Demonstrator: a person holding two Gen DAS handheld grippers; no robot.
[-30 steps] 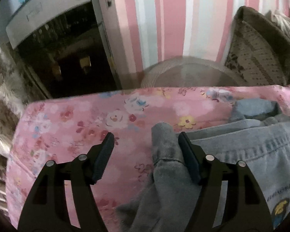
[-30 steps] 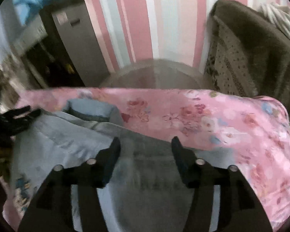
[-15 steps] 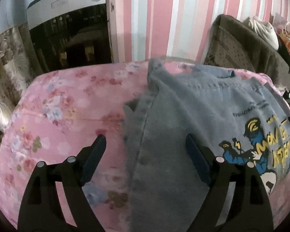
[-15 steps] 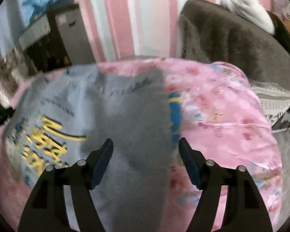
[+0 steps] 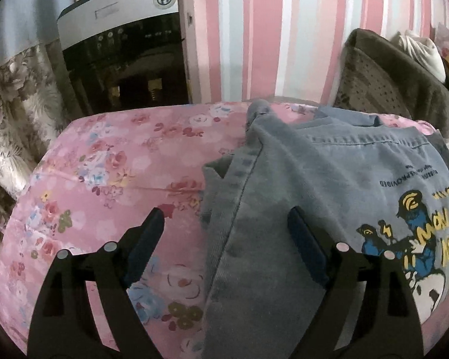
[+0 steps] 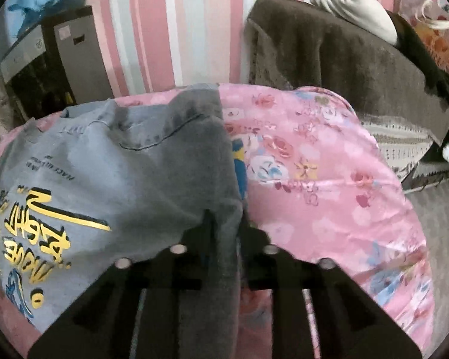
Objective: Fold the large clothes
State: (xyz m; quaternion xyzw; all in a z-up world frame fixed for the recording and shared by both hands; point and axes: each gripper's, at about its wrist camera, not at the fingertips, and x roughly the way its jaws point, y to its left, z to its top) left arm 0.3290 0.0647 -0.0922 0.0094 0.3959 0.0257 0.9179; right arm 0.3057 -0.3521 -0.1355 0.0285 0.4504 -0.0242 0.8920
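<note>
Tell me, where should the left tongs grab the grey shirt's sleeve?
Probably the folded sleeve by its stitched outer edge, which lies raised on the pink flowery bedspread. Come in from the bedspread side, low, so one finger slides under that edge. The left tongs are open over it. The right tongs are closing with the shirt's other side between them.

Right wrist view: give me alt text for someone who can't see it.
The right gripper is closing on a fold of a grey-blue shirt with a yellow and blue print, which lies on a pink floral cover. Behind are a pink striped wall and a brown blanket.
</note>
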